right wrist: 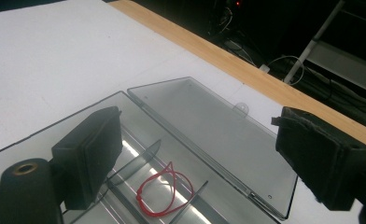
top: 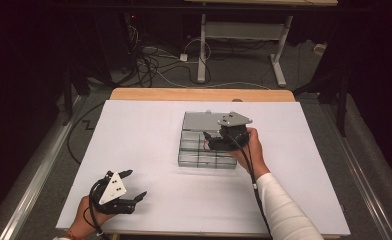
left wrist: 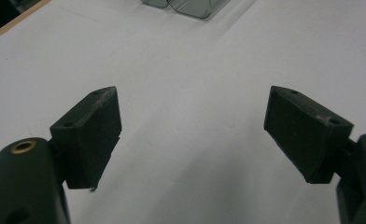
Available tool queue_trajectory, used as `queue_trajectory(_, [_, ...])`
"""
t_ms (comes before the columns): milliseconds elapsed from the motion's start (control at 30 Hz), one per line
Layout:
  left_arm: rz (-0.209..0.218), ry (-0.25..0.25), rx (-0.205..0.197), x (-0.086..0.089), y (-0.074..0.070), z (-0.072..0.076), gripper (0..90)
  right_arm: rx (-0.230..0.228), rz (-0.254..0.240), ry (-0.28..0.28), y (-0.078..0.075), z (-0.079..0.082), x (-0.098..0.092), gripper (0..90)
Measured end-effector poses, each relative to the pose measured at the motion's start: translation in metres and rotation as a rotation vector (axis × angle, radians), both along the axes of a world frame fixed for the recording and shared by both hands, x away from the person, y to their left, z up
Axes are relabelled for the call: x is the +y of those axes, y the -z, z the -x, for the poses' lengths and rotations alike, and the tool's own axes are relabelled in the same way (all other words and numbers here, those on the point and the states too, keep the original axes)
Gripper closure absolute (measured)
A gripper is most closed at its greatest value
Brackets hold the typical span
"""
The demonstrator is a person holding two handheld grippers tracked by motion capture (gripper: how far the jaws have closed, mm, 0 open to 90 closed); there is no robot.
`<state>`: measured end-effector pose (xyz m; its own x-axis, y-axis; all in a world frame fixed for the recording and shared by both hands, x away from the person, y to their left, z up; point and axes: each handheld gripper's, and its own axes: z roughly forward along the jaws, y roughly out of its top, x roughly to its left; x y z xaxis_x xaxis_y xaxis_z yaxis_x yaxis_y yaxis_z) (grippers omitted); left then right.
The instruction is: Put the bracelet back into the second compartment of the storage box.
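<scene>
My right claw point(top: 219, 141) hangs wide open, empty, right above the clear plastic divided box point(right wrist: 181, 154). The thin red string loop point(right wrist: 165, 189) lies straight below. Left claw point(top: 129, 189), also open and empty, is well off.

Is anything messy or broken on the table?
Nothing looks broken or spilled. The clear box sits straight on the table with its lid lying open, and a red string loop rests neatly inside one compartment.
</scene>
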<state>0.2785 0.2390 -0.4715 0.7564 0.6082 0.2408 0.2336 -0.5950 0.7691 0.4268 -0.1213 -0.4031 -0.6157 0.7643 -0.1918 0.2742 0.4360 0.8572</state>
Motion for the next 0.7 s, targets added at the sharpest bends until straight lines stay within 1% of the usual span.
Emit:
queue_trajectory(300, [-0.001, 0.000, 0.001, -0.001, 0.000, 0.000, 18.1, -0.023, 0.000, 0.000, -0.007, 0.004, -0.006, 15.4])
queue_trajectory(433, [-0.003, 0.000, 0.002, -0.001, 0.000, 0.000, 18.0, -0.026, -0.002, 0.004, -0.010, 0.006, -0.010, 15.5])
queue_trajectory(567, [-0.006, 0.000, 0.003, -0.002, 0.000, 0.000, 18.1, -0.034, 0.008, 0.009, -0.012, 0.009, -0.013, 15.6])
queue_trajectory(700, [-0.008, 0.001, 0.003, -0.002, 0.001, 0.000, 18.0, -0.041, 0.006, 0.004, -0.014, 0.011, -0.017, 15.7])
